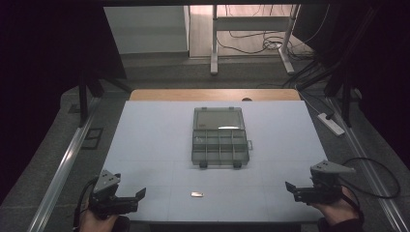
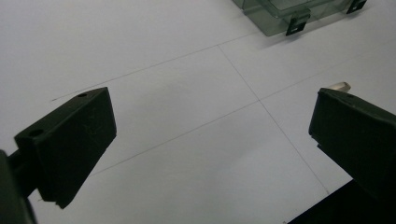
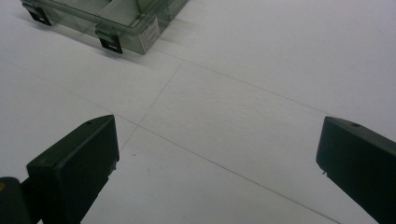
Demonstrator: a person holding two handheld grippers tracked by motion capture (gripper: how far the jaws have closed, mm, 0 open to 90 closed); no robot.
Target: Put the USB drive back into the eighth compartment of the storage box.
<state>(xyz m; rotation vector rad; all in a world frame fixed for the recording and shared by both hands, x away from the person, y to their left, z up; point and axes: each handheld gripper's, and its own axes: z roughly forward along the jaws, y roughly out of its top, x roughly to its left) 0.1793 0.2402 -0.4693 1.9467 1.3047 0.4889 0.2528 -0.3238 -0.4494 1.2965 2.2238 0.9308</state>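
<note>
Both hand-held grippers, left and right, rest jaws apart at the white surface's near corners, seemingly poised to start, flanking a small piece before the open box.

A clear grey plastic compartment box lies open at the centre of the white table top, its lid folded back flat toward 12 o'clock. The tray is split into small cells and two dark latches hang off its 6 o'clock edge. A small pale metallic piece lies flat toward 6 o'clock, well apart from the box.
</note>
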